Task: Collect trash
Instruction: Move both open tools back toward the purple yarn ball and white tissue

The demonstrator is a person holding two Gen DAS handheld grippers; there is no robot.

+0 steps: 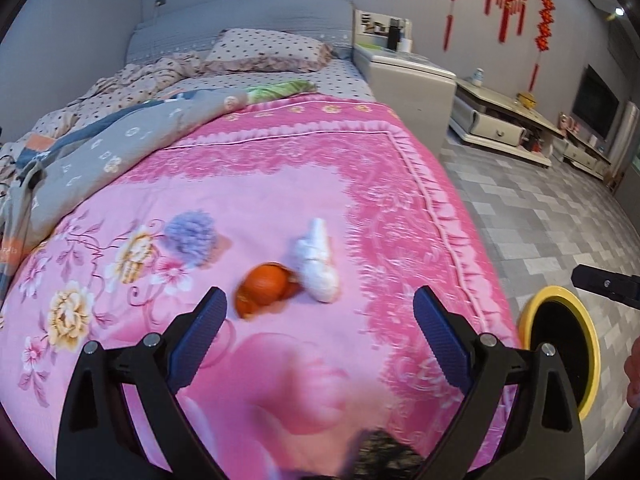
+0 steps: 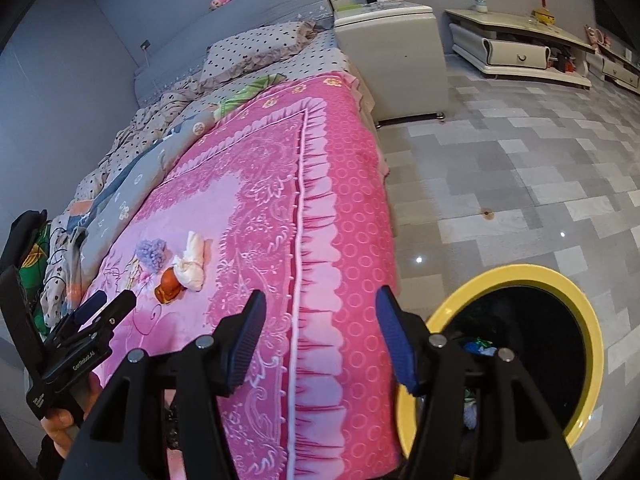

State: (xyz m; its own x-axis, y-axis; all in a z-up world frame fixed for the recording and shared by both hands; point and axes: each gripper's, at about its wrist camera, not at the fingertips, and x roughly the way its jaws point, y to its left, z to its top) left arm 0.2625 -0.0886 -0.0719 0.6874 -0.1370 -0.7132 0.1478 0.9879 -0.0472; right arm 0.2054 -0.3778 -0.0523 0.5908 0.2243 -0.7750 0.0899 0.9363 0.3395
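The left gripper (image 1: pixel 320 312) hangs over the near end of the bed (image 1: pixel 280 184), its blue-padded jaws spread wide with nothing between them. Just beyond its fingertips, on the pink flowered blanket (image 1: pixel 256 168), lie 3 pieces of trash close together: an orange peel (image 1: pixel 264 286), a crumpled white tissue (image 1: pixel 316 262) touching the peel's right side, and a purple fluffy ball (image 1: pixel 192 236) a little apart to the left. All 3 sit well inside the blanket's scalloped border, away from the bed's right edge.

The right gripper (image 2: pixel 320 336) is held over that right edge, where the blanket's frilled hem (image 2: pixel 340 240) drops toward the floor. Its jaws stand apart and hold nothing. Below and to its right, a bin with a yellow rim (image 2: pixel 592 328) stands on the floor tight against the bedside; its black inside holds some scraps, too dark to tell what.

In the right wrist view the left gripper (image 2: pixel 100 312) shows at the lower left, a hand (image 2: pixel 60 424) gripping its handle.

The grey tiled floor (image 2: pixel 520 184) beside the bed is open as far as a white bedside cabinet (image 2: pixel 396 56) at the head of the bed and a low white TV unit (image 2: pixel 516 48) along the far wall. Rumpled grey and dotted bedding (image 1: pixel 100 128) crowds the bed's left side.
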